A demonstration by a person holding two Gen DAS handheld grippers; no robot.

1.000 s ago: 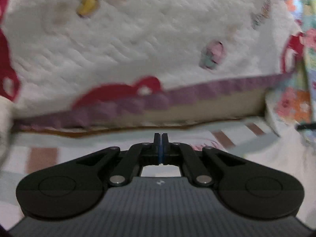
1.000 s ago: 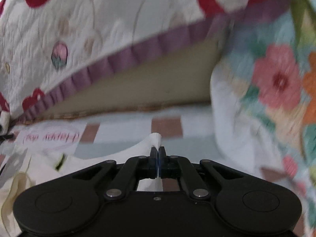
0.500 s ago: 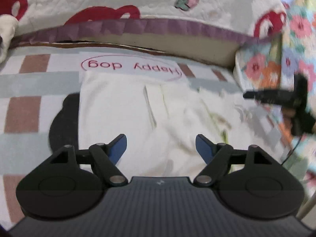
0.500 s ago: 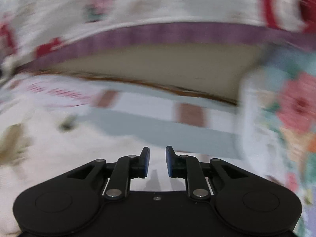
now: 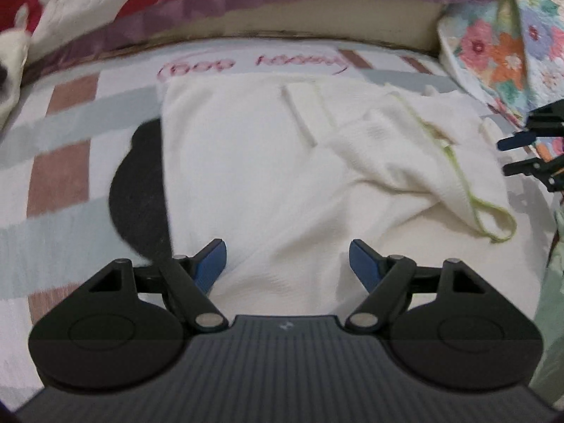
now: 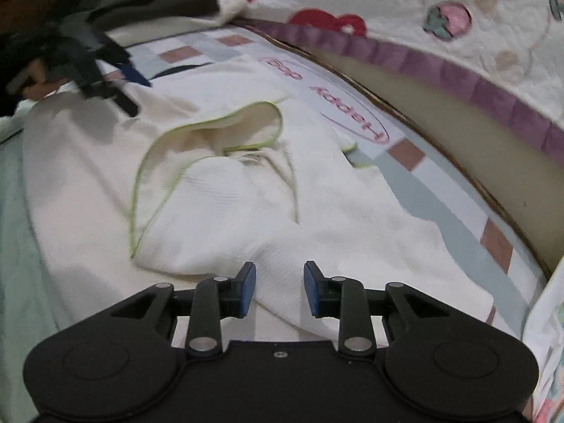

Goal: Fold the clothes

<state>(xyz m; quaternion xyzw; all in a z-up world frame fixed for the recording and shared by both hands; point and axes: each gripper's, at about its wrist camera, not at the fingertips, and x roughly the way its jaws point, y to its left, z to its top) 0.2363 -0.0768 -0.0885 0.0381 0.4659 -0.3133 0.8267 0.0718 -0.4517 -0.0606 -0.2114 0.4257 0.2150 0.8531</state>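
Here the left gripper (image 5: 287, 259) gapes wide and the right gripper (image 6: 279, 289) stands partly open, both empty, above the cream garment (image 5: 268, 162) on the checked bedsheet (image 5: 56, 162).

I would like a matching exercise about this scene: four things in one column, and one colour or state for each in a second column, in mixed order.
Things:
1. cream garment
2. left hand-held gripper
3. quilt border
4. garment trim

Colours or states:
a. purple
b. open, holding nothing
c. lying spread on the checked sheet
d. light green

Right pairs: 1-c, 2-b, 3-a, 4-d
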